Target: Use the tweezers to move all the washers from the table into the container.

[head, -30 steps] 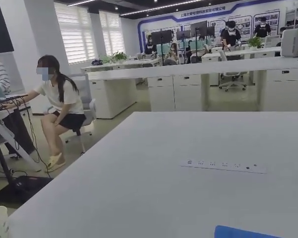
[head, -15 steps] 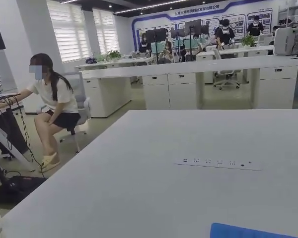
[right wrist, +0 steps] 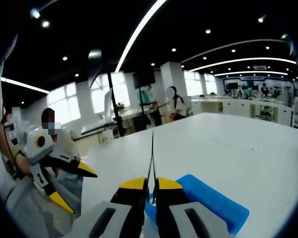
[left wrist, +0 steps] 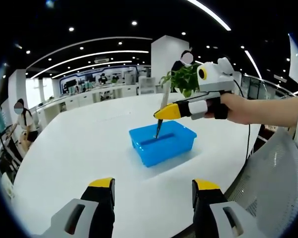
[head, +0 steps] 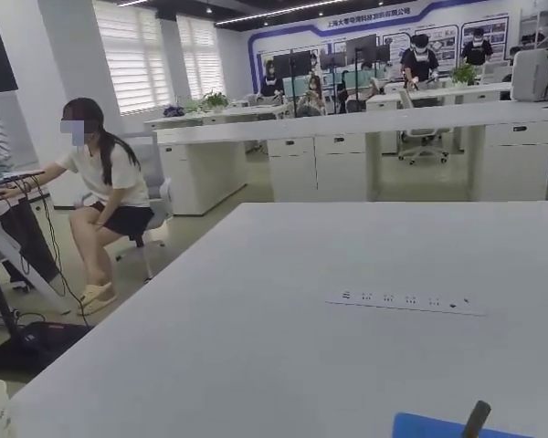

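Left gripper view looks across a white counter (left wrist: 79, 148), on which a blue container (left wrist: 163, 145) is set, an open rectangular tray. The left gripper (left wrist: 154, 184) is seen at the bottom of this view with its yellow-tipped jaws spread wide and nothing between them, held above the near edge of the counter, apart from the container. The right gripper (left wrist: 165, 113) is brought in from the right by a hand (left wrist: 241, 108) and is poised over the container with its jaws pressed together on the tweezers (left wrist: 158, 128). The tweezers are pointed steeply downward, and their tips are placed inside the container; whether the floor of the container is touched cannot be told. Washers cannot be made out in the container or on the counter at this size. A green plant (left wrist: 181, 79) is seen behind the right gripper. In the right gripper view the jaws are seen closed narrowly on the tweezers, which run forward as a thin dark line, with the container just below and to the right. In the same view the left gripper is seen at the left, open and empty. In the head view a corner of the container is caught at the lower edge, a power strip (head: 406, 301) is set flat into the counter beyond it, and a person (head: 105, 182) is seated at a desk at the far left.
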`<state>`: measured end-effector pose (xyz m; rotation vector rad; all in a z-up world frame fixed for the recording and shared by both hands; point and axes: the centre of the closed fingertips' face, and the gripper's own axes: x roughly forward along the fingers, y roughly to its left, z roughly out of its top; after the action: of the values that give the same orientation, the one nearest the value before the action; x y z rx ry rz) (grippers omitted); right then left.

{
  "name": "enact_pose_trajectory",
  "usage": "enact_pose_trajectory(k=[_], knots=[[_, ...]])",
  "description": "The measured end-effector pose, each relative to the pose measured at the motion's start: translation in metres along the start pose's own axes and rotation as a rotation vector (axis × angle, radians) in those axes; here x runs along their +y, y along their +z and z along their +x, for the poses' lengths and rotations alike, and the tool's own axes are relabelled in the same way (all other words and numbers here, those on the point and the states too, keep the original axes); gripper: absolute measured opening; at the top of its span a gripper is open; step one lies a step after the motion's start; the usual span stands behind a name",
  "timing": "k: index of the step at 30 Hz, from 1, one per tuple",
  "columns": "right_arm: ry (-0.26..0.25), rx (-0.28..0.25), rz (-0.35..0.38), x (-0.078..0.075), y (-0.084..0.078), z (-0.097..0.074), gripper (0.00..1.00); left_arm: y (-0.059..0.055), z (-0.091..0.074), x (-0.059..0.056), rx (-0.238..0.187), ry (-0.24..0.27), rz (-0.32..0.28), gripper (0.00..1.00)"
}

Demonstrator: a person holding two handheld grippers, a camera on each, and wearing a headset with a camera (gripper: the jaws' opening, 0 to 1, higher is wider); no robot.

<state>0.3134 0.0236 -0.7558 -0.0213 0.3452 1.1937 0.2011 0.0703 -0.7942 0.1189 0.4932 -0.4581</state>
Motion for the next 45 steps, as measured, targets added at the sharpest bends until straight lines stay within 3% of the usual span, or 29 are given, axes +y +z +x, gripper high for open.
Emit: enact_pose_trajectory(k=[10,22,36,45], knots=[[-0.021,0.071,-0.068,-0.026,-0.013,0.023,0.02,-0.001,0.000,0.001,0.005,0.003,-0.001,0.62],[-0.057,0.123,-0.059,-0.048,-0.035,0.038,0.03,-0.003,0.000,0.000,0.015,-0.003,0.004,0.61],[-0.057,0.184,-0.078,-0.050,-0.057,0.042,0.03,-0.005,0.003,0.002,0.022,-0.003,0.012,0.60],[-0.063,0.160,-0.060,-0.051,-0.056,0.039,0.03,-0.005,0.003,0.001,0.021,-0.004,0.009,0.60]])
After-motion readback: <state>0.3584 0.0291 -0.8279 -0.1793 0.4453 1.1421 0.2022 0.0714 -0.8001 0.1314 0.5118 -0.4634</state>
